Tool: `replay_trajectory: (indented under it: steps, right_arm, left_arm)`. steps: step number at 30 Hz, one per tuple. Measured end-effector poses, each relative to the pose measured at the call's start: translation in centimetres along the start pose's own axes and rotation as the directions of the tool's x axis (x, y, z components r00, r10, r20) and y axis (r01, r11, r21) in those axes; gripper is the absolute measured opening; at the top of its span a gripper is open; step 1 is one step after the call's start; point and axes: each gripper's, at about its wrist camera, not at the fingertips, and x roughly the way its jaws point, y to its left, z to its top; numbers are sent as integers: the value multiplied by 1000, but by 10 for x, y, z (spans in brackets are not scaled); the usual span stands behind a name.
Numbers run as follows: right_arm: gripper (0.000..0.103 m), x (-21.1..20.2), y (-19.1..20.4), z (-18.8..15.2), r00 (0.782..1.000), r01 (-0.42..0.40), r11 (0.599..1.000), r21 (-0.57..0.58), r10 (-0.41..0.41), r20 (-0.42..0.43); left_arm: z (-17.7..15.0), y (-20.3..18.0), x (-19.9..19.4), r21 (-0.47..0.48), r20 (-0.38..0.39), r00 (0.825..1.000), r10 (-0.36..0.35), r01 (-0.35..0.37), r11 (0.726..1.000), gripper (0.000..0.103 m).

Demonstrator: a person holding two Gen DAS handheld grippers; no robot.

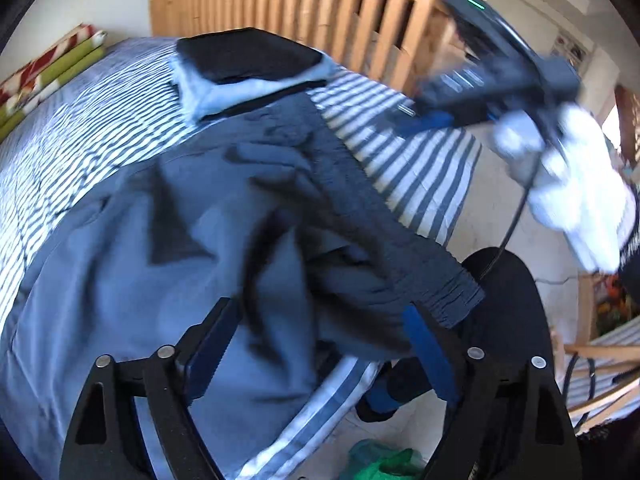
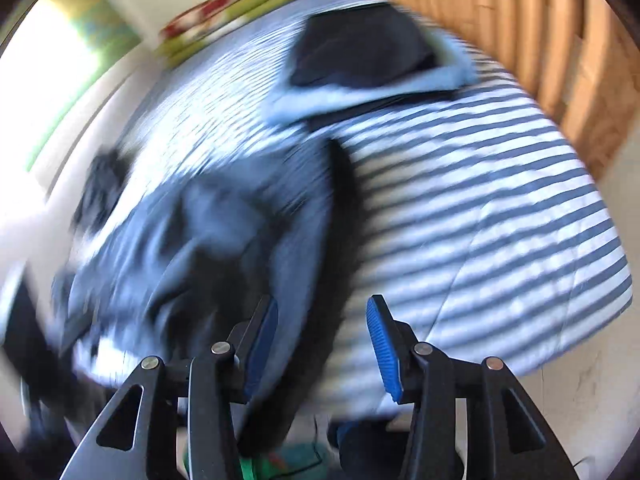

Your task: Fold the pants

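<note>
Blue-grey pants (image 1: 160, 248) lie crumpled on a blue-and-white striped bed (image 1: 420, 176), their ribbed waistband (image 1: 384, 220) running diagonally toward the bed's edge. My left gripper (image 1: 320, 320) hovers over the pants near the waistband end, jaws wide apart and the pads not pressing the cloth. In the left wrist view my right gripper (image 1: 432, 120) hangs above the bed at the upper right, held by a white-gloved hand (image 1: 560, 176). The right wrist view is blurred. There my right gripper (image 2: 322, 312) stands open above the dark edge of the pants (image 2: 224, 220).
A stack of folded dark and light-blue clothes (image 1: 248, 60) sits at the far end of the bed. Behind it stands a wooden slatted headboard (image 1: 320, 8). Rolled red and green items (image 1: 48, 76) line the far left side. A green bag (image 1: 384, 464) lies on the floor.
</note>
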Motion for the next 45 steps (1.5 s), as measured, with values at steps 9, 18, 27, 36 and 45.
replay_trajectory:
  steps: [9, 18, 27, 36, 45]
  right_arm:
    - [45, 66, -31, 75, 984, -167, 958, 233, 175, -18]
    - [6, 74, 32, 117, 997, -69, 997, 39, 68, 33]
    - [8, -43, 145, 154, 899, -131, 947, -295, 239, 368]
    - [65, 61, 74, 67, 997, -59, 988, -142, 52, -48]
    - [36, 45, 54, -38, 970, -166, 982, -91, 146, -195]
  left_arm:
    - [6, 24, 41, -123, -93, 992, -79, 67, 990, 4]
    - [-14, 26, -35, -76, -20, 993, -118, 116, 990, 3]
    - [-5, 20, -69, -37, 83, 992, -91, 95, 995, 3]
    - [-54, -10, 1, 9, -146, 974, -172, 175, 985, 5]
    - [-59, 11, -15, 37, -139, 976, -170, 177, 984, 5]
